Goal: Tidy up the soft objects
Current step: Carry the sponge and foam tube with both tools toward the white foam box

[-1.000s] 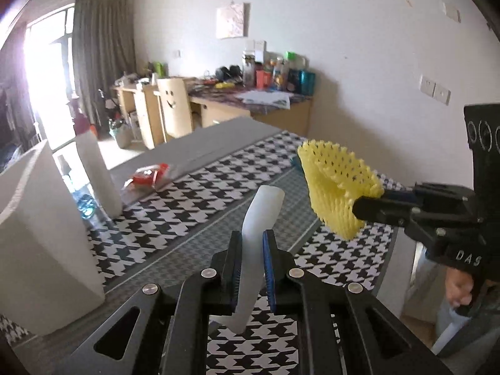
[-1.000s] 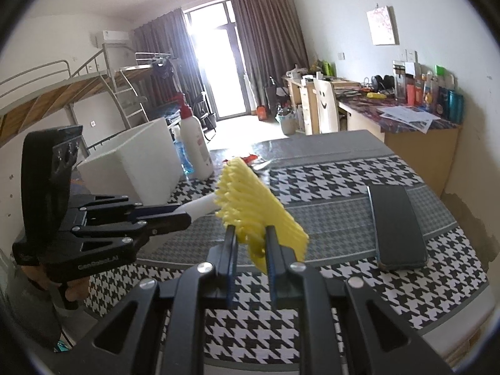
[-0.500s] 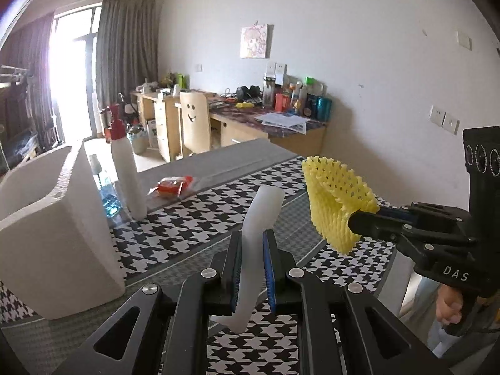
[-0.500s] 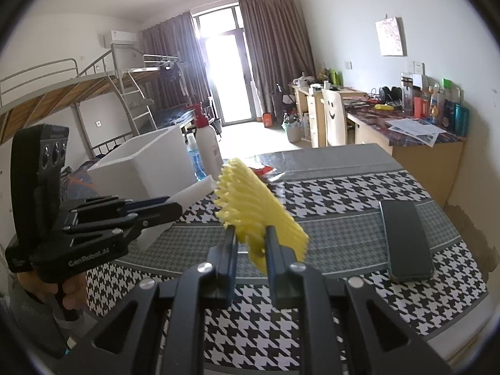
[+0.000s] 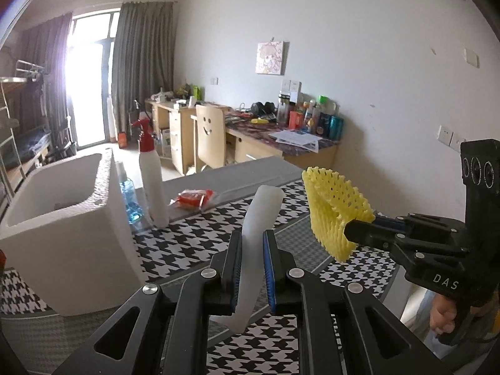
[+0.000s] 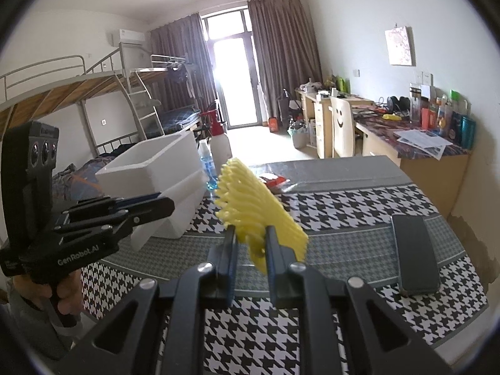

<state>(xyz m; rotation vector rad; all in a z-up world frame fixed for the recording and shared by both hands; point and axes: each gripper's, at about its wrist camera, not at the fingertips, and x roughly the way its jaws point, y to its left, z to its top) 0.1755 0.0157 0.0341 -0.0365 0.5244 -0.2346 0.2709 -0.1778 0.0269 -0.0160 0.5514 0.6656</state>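
Left wrist view. The room is a dormitory: pale walls, a curtained balcony door at the far end, and a cluttered desk with a smiley-face chair [image 5: 210,137] along the right wall. The table [image 5: 103,243] carries a black-and-white houndstooth cloth with grey bands. On it stand a white foam box [image 5: 62,228], open at the top, a white spray bottle [image 5: 153,187] with a red trigger head, a blue bottle behind the box and a red packet [image 5: 193,196]. The left tongs [image 5: 252,268] are nearly closed and grip a white foam sleeve [image 5: 257,234], held above the table to the right of the box. The right tongs [image 5: 359,234] enter from the right and grip a yellow foam net [image 5: 334,209], just beside the sleeve but apart from it.

Right wrist view. A bunk bed with a metal ladder stands on the left wall and an air conditioner hangs above it. A dark phone [image 6: 414,251] lies on the table at the right. The yellow foam net is pinched between the nearly closed right tongs, well above the cloth.

Progress, as a judgement: both soft objects are picked up and in transit. Neither is placed. The box interior shows no soft object from this angle. Depositing both pieces, probably in the box, remains.
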